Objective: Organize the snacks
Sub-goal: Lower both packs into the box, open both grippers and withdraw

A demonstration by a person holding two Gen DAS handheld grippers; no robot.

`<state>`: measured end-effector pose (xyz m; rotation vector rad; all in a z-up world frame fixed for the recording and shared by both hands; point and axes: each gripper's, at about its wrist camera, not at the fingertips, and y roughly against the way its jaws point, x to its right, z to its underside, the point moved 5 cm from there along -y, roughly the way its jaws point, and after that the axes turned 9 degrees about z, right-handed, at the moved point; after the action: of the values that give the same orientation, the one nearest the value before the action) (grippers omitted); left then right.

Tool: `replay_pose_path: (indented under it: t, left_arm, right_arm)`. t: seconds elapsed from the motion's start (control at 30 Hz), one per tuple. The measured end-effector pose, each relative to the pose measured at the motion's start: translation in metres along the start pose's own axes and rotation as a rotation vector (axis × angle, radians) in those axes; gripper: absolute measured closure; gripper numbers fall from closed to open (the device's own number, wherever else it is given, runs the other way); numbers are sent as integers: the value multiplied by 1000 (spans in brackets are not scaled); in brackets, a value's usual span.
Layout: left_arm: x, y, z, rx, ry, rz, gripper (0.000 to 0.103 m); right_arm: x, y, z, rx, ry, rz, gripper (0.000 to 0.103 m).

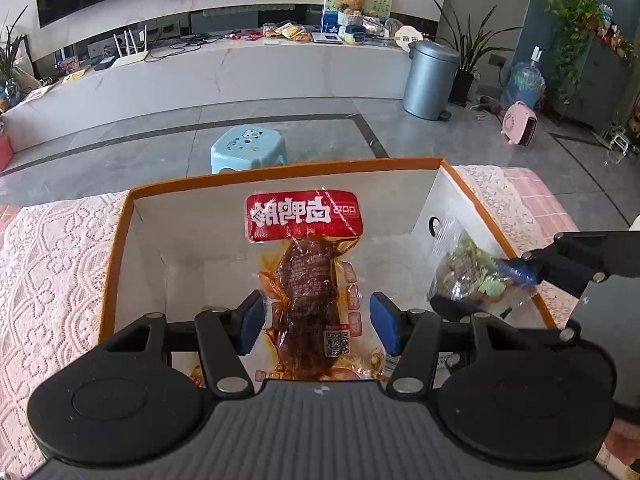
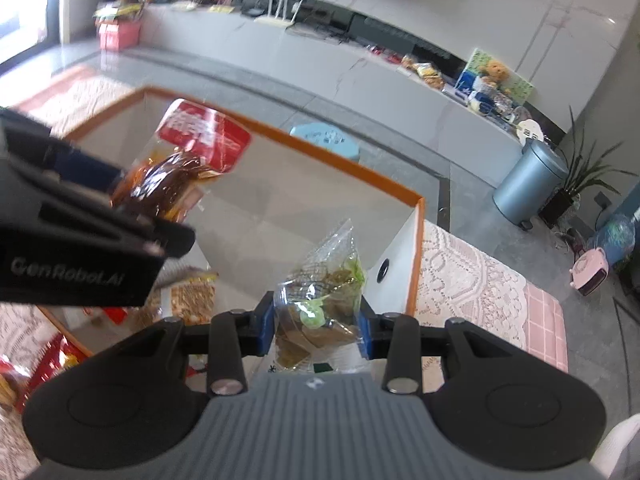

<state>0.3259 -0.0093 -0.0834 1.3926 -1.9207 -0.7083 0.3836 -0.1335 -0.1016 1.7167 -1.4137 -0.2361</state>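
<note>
A vacuum packet of brown braised meat [image 1: 312, 280] with a red label hangs upright over the open white box with an orange rim [image 1: 280, 171]. My left gripper [image 1: 318, 320] is shut on it, blue pads pressing its two side edges. At the right, my right gripper [image 1: 484, 284] holds a clear bag of green and brown snacks [image 1: 468, 268] just inside the box's right wall. The right wrist view shows that clear bag [image 2: 320, 300] pinched between the pads of my right gripper [image 2: 318, 328] above the box [image 2: 340, 168]. My left gripper [image 2: 136, 204] with the meat packet [image 2: 176, 176] is at the left.
The box stands on a white lace cloth [image 1: 60, 272] over a pink table. More snack packets [image 2: 192, 292] lie low at the box's near left, red ones [image 2: 52, 364] beside it. Beyond the table are a light blue stool [image 1: 248, 148], a grey bin [image 1: 430, 80] and a long white counter.
</note>
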Motion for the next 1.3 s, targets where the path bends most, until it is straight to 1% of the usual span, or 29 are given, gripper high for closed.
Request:
replay_pose_path:
  t: [0.23,0.47,0.67,0.77,0.93,0.97,1.03,1.2,1.3]
  left_arm:
    - [-2,-23,3,-68,-18,-4,38]
    - [-8,-45,12,-140,-21,-14,38]
    - [-7,-47,11,-174,-36,-12,37]
    - [-8,-49,11,-210,-18,-27,36]
    - [-10,-49,12,-234,5,-54,35]
    - [-10,-49,13,-241,9,-57,32]
    - [-12,-49,14,-249,18,-63,31]
    - [-13,-46,14,-243,28,-81,28]
    - [-12,-41,14,-231,19,-96,25]
  right_arm:
    - [-11,-23,3,-71,78,2,66]
    - [-10,-42,5,-139,92,-4,66]
    - [-11,-45,5,-151,120,9,66]
    - [-13,-45,7,-155,129,16,66]
    - [-16,-45,6,-162,133,21,65]
    - [-17,-44,6,-163,133,22,65]
    - [-17,-45,5,-166,135,25,65]
    - [-16,-43,4,-162,138,35,58]
    - [-14,-38,3,-150,138,38,50]
